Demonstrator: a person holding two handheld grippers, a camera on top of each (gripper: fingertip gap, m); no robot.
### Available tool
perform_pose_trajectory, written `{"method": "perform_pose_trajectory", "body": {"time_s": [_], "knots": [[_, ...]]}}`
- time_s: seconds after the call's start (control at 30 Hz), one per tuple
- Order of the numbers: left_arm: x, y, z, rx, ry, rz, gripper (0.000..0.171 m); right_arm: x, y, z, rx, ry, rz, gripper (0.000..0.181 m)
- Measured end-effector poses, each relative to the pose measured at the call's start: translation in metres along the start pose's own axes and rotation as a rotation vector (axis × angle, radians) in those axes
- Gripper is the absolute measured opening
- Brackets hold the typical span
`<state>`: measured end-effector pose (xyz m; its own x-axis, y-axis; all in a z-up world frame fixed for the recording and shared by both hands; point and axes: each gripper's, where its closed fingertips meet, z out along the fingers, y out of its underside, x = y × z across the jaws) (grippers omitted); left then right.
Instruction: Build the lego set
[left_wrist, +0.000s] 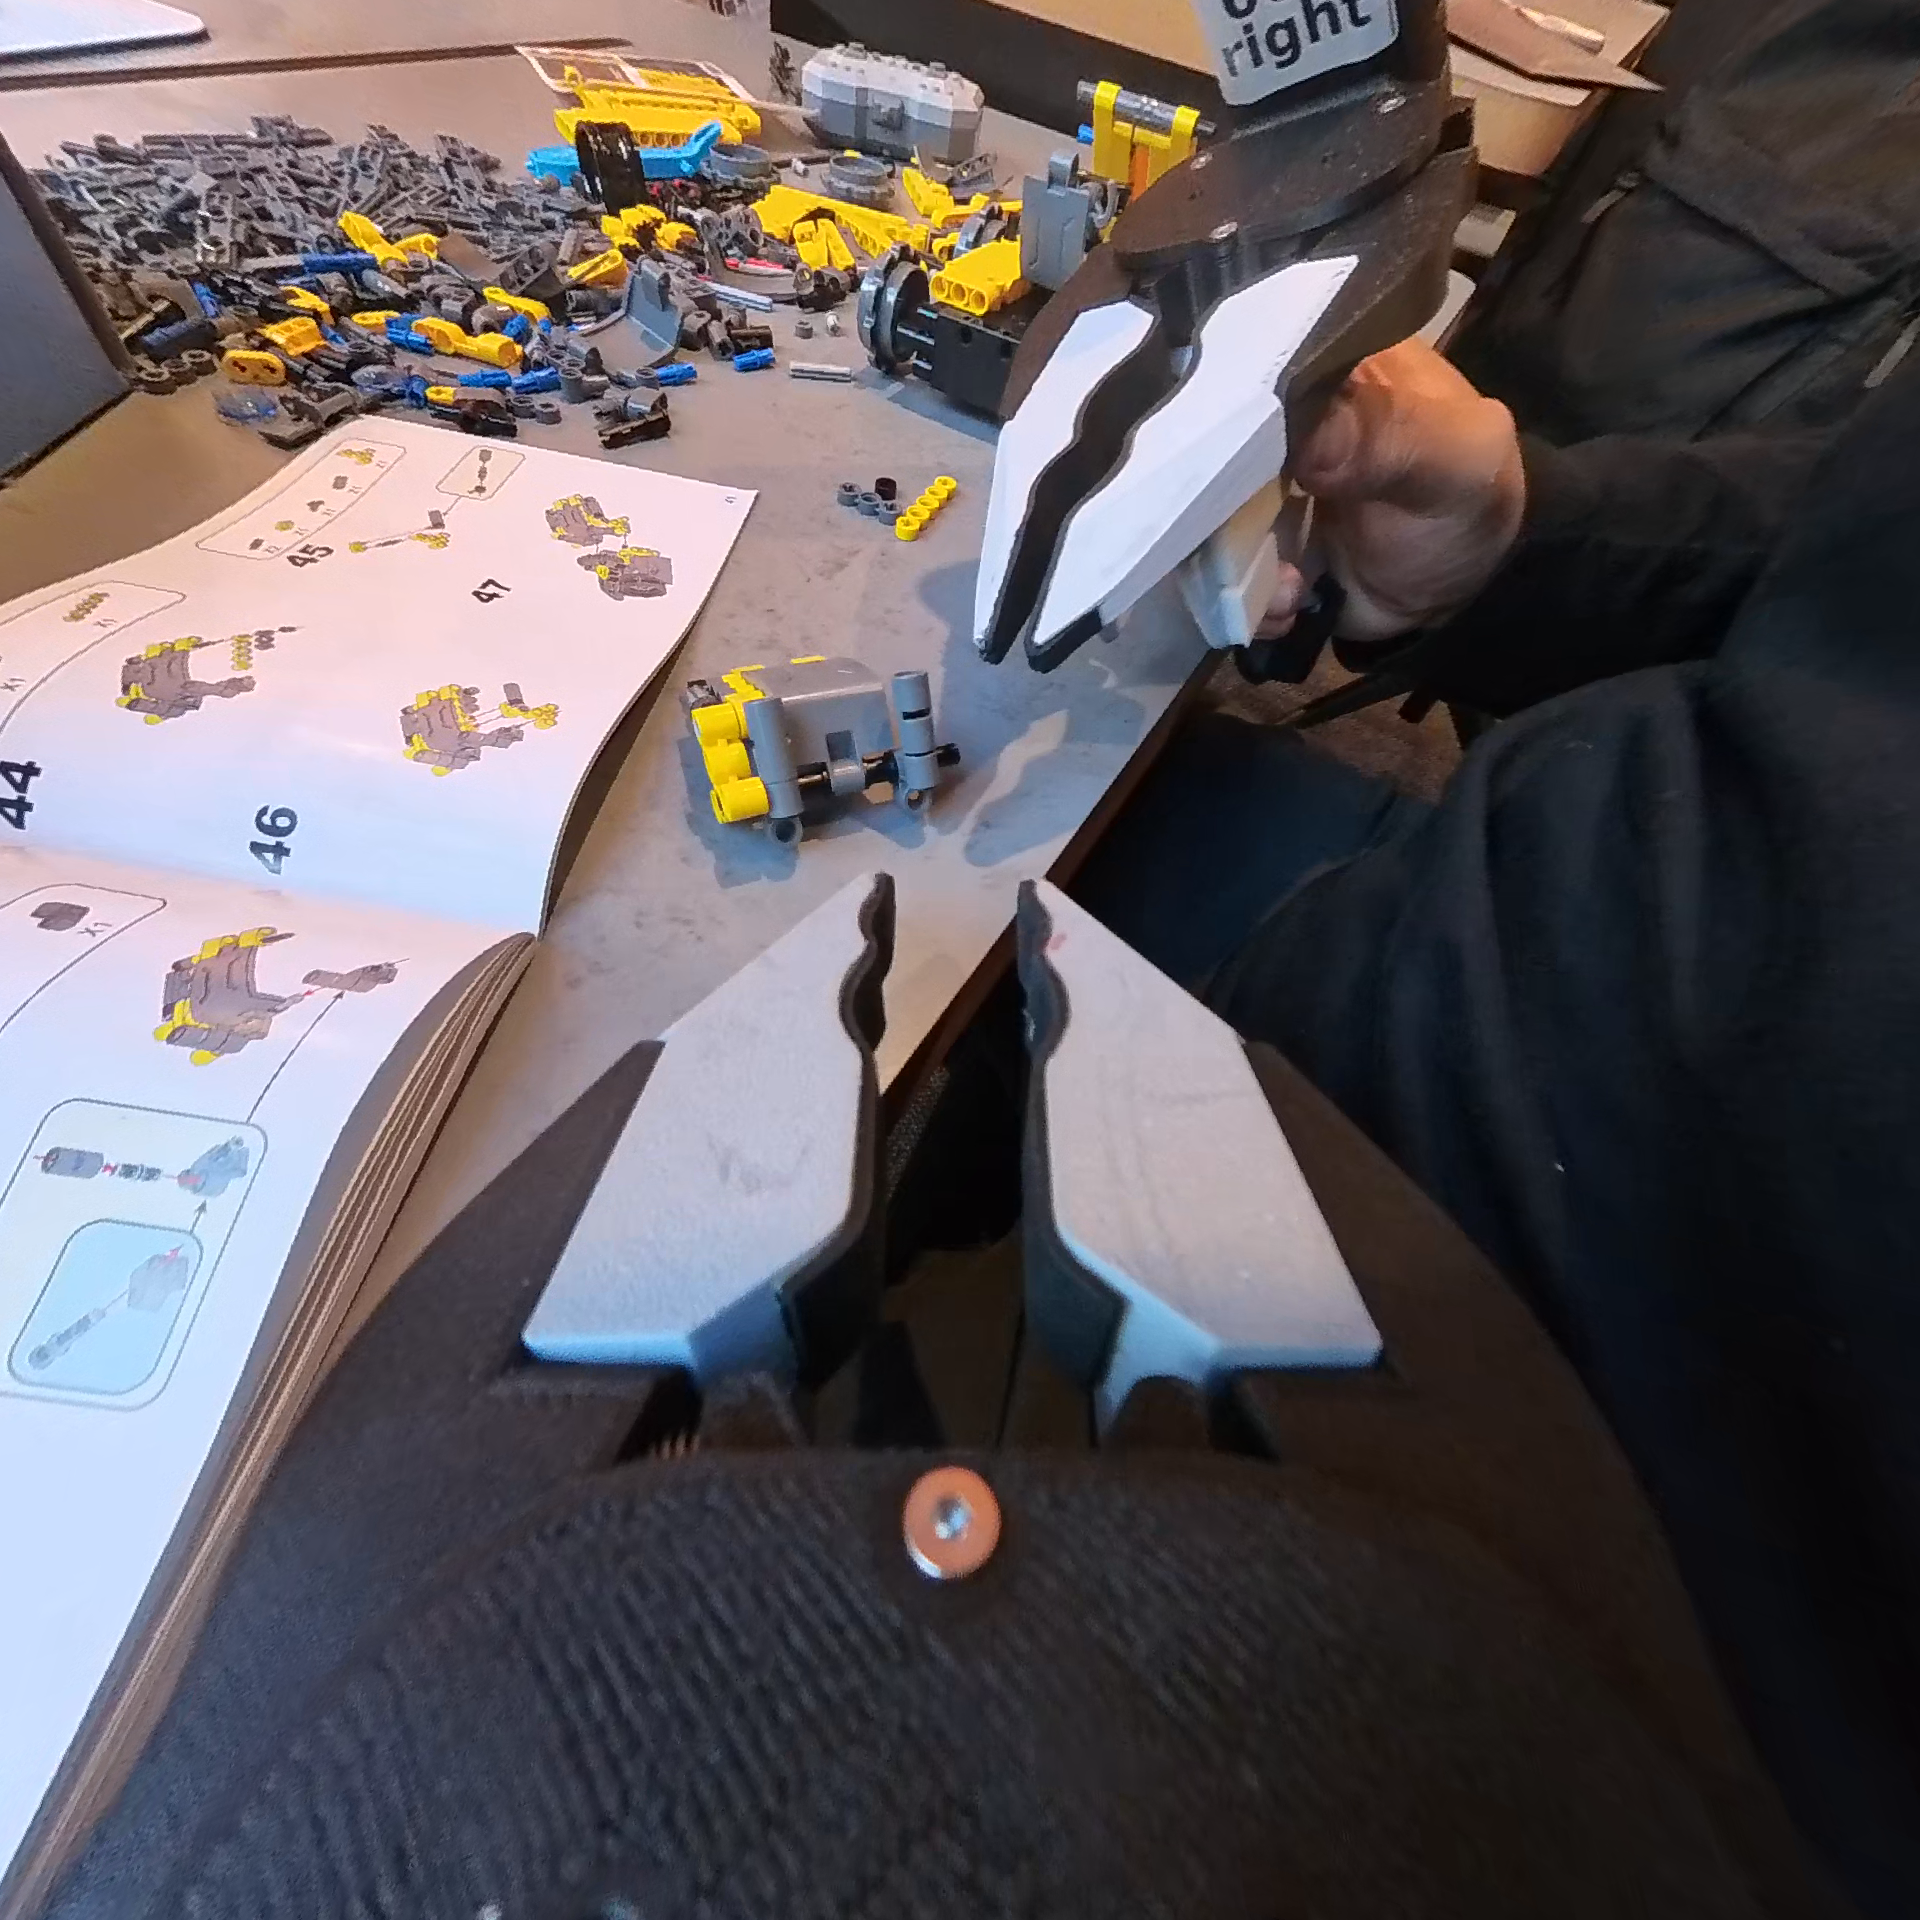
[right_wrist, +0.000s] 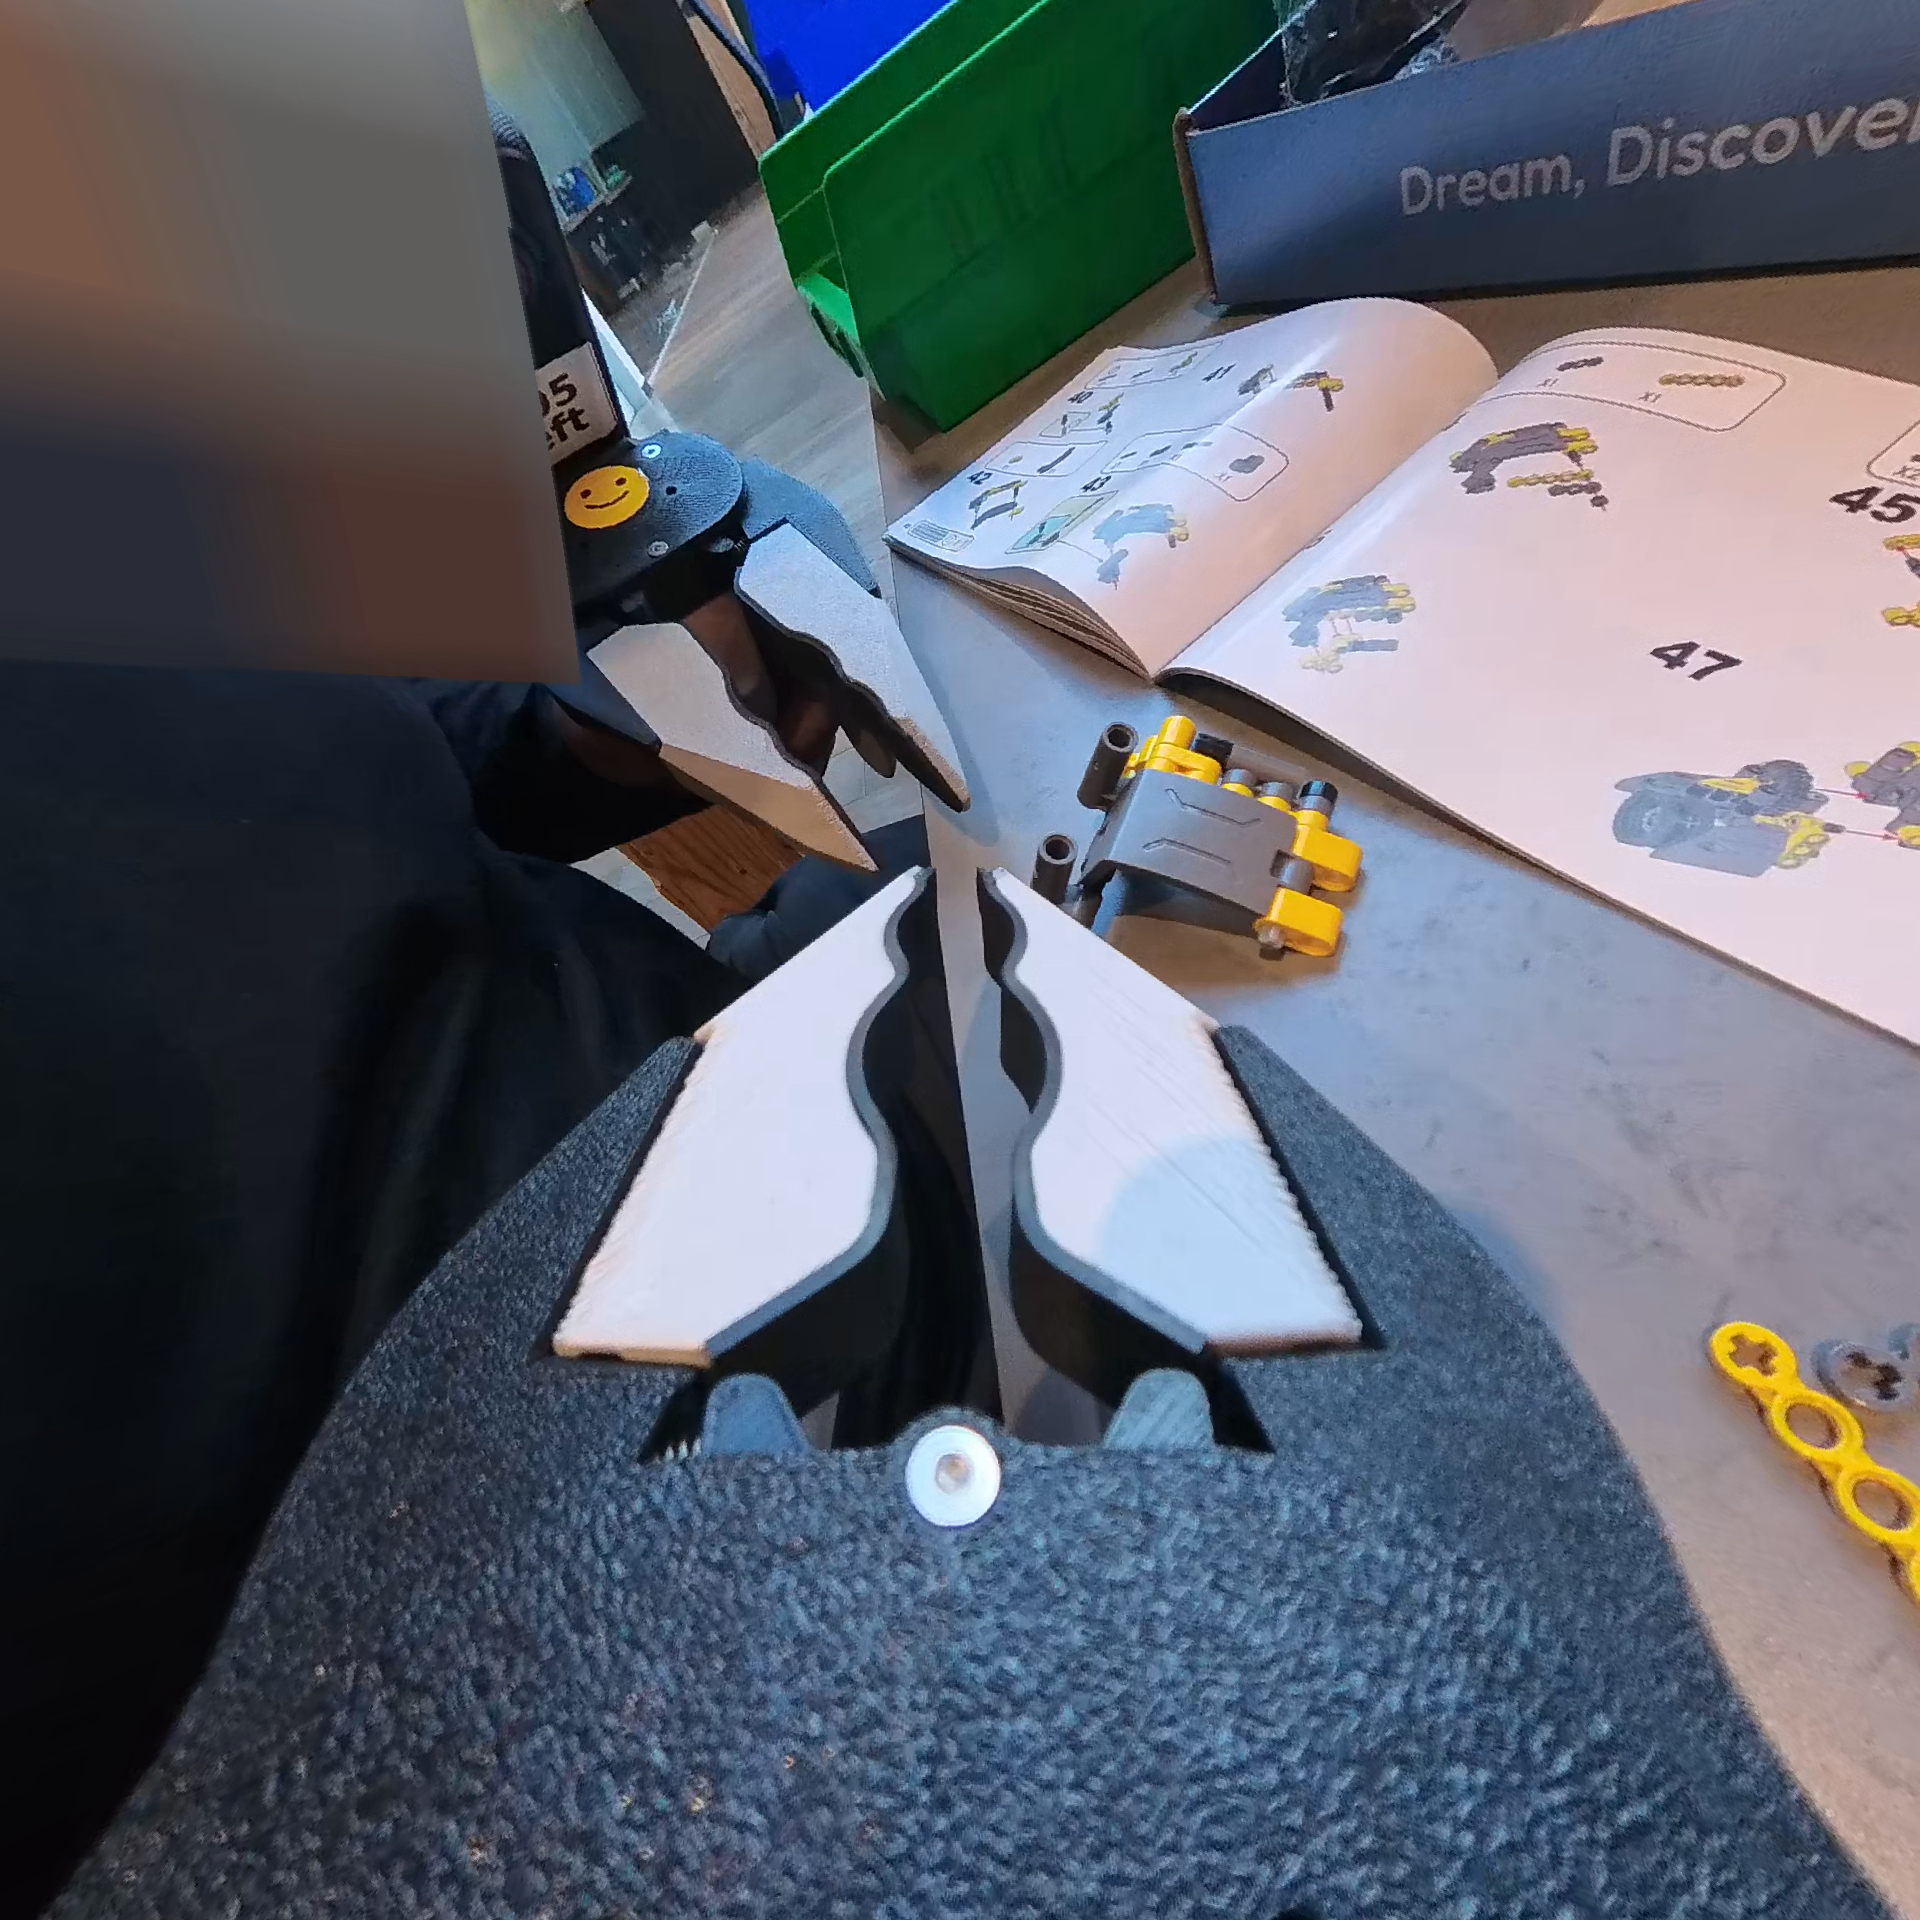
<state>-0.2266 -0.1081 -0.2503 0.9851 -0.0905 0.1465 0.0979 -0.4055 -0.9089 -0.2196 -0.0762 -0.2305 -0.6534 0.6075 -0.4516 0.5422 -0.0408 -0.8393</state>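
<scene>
A small grey and yellow brick assembly (left_wrist: 821, 743) lies on the grey table (left_wrist: 831, 582) near its front edge; it also shows in the right wrist view (right_wrist: 1216, 831). My left gripper (left_wrist: 956, 894) is open and empty, over the table edge just short of the assembly. My right gripper (right_wrist: 954, 881) is open only a narrow gap and empty, with its tips close beside the assembly. In the left wrist view the right gripper (left_wrist: 1018, 655) hovers just right of the assembly, held by a hand (left_wrist: 1403, 488). The left gripper (right_wrist: 914, 831) also shows in the right wrist view.
An open instruction booklet (left_wrist: 364, 675) lies left of the assembly. A yellow holed beam (left_wrist: 925, 507) and small grey rings (left_wrist: 868, 499) lie behind it. A large pile of loose parts (left_wrist: 416, 281) covers the far table. Green bins (right_wrist: 987, 239) and a dark blue box (right_wrist: 1558, 177) stand beyond the booklet. Tip to tip, the grippers are about 5 cm apart.
</scene>
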Motion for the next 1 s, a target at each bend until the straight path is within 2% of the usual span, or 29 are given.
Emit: {"method": "perform_pose_trajectory", "body": {"time_s": [0.77,0.9,1.0], "knots": [[-0.003,-0.001,-0.003,0.005,-0.017,-0.015,0.024,0.000,0.000,0.000,-0.001,-0.002,-0.003,0.009],[-0.003,-0.003,-0.024,0.041,-0.053,-0.037,0.027,-0.001,0.000,0.000,-0.002,-0.007,-0.005,0.009],[-0.024,0.015,-0.054,0.010,-0.187,-0.024,0.028,0.001,0.001,0.001,-0.007,0.018,-0.014,0.010]]}}
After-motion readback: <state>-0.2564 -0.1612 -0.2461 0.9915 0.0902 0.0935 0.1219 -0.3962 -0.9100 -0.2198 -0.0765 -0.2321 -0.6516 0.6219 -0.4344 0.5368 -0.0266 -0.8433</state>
